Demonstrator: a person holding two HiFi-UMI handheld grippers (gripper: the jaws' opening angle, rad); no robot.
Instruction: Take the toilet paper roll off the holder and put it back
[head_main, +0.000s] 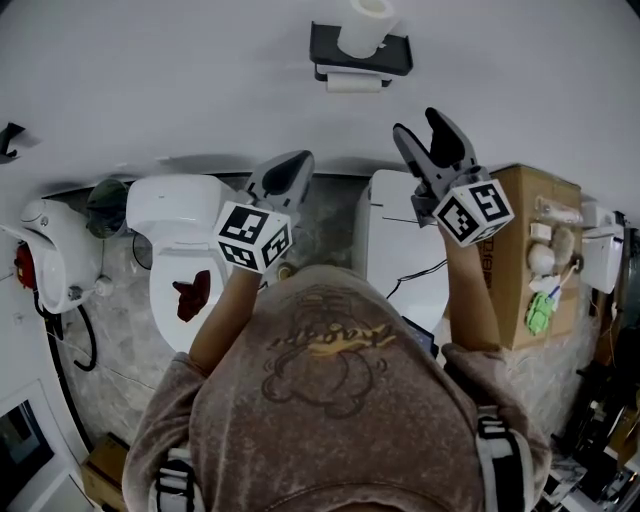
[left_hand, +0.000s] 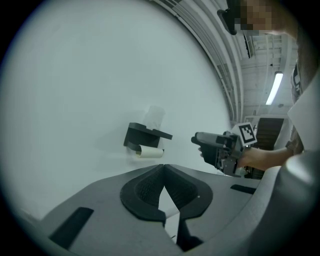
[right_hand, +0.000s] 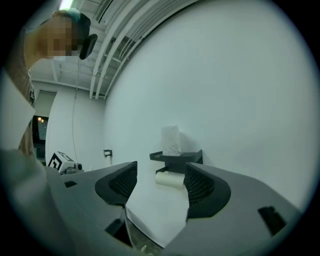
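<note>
**A:** Toilet paper roll (head_main: 354, 84): where is it in the head view?

**B:** It lies on its side just under the black holder (head_main: 395, 50) on the wall (head_main: 200, 80), and I judge it is hung there. An upright roll (head_main: 368, 22) stands on top of the holder. Both grippers are below the holder and apart from it. The left gripper (head_main: 297, 162) is down to the holder's left. The right gripper (head_main: 418, 125) is down to its right and nearer.

**A:** And the left gripper view?

**B:** Its jaws are pressed together with nothing between them. The holder sits above them, well off, and the right gripper shows to the holder's right.

**A:** And the right gripper view?

**B:** Its jaws are spread and pinch nothing. The roll under the holder shows in the gap between them, well beyond the pads.

**A:** How should the reach go?

**B:** As I read it, the right one goes in. Hold it level with the roll centred in the gap. Stay under the holder so the upright roll isn't knocked. Close only once both pads flank the roll's middle, and squeeze gently, since soft paper will likely crush.
</note>
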